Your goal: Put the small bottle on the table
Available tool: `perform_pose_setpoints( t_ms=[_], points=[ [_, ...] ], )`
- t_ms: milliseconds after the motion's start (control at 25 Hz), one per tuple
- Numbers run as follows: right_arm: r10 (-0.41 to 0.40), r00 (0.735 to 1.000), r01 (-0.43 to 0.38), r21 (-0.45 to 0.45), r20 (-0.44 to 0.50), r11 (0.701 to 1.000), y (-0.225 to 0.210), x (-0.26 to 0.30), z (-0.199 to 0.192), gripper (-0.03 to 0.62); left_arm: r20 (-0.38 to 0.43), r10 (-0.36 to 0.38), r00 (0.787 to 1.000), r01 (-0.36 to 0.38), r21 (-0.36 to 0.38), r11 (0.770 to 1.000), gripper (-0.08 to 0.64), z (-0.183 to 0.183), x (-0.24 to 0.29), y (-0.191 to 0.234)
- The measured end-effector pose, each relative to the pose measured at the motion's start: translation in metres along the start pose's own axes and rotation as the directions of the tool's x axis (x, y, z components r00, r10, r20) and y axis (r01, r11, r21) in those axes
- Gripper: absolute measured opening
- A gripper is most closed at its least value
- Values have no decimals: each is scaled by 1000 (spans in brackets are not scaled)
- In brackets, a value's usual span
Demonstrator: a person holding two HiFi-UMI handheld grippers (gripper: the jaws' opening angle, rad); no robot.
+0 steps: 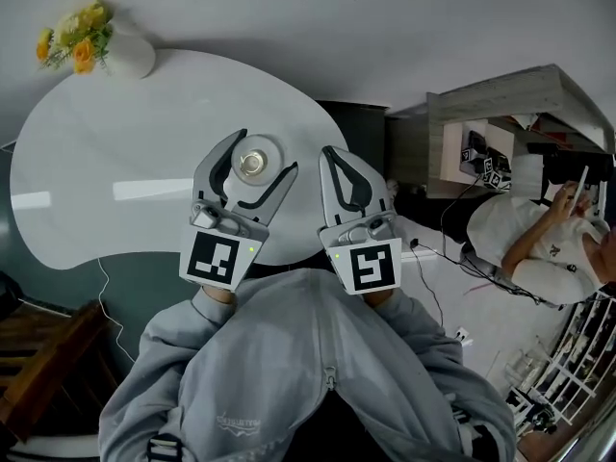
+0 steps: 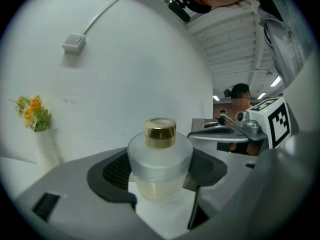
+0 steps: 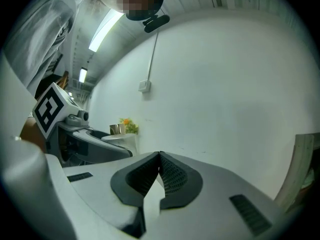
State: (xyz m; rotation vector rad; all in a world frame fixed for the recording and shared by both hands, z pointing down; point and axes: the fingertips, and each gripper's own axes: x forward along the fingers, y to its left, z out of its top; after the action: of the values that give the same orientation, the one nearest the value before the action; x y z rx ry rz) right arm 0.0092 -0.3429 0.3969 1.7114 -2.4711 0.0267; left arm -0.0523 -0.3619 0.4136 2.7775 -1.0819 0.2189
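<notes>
- Past the near left side of the white bench [image 1: 144, 142], low down, is something brown and wooden [image 1: 43, 364]. I cannot tell what it is.
- At the far left end of the bench stands a white vase [image 1: 125, 56]. It has yellow and orange flowers [image 1: 77, 38] in it.
- Over the near edge of the bench, about in the middle, is the left hand-held gripper [image 1: 262, 157]. Its two jaws are clamped on the small bottle [image 1: 252, 162].
- The black pads [image 2: 117, 171] sit one on each side of the small bottle, right against its round body.
- The small bottle is frosted and round, with a shiny gold cap [image 2: 160, 133] on top. It stands upright between the jaws. The bottom part looks pale yellow. I cannot tell if it touches the bench.
- Just to the right, near the right end of the bench's near edge, is the right hand-held gripper [image 1: 332, 157]. Its jaws are pressed together and there is nothing between them.
- Each one has a cube [image 1: 218, 258] with black and white squares at its back end, off the near edge of the bench.
- Nearer than the bench, at the bottom, are the grey sweater [image 1: 308, 373] sleeves of the person who holds both.
- Off the right end of the bench is a wooden shelf [image 1: 500, 123].
- Farther right of the bench, another person [image 1: 534, 243] in a white top sits.
</notes>
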Motion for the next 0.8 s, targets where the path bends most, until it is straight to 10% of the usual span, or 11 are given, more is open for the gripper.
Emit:
perform_pose_setpoints(
  t_ms=[800],
  points=[
    [92,993,-88,58,-68,994,-28,66,-79,26,-85,-9,996,22,152,988,333,-59,77,36]
  ],
)
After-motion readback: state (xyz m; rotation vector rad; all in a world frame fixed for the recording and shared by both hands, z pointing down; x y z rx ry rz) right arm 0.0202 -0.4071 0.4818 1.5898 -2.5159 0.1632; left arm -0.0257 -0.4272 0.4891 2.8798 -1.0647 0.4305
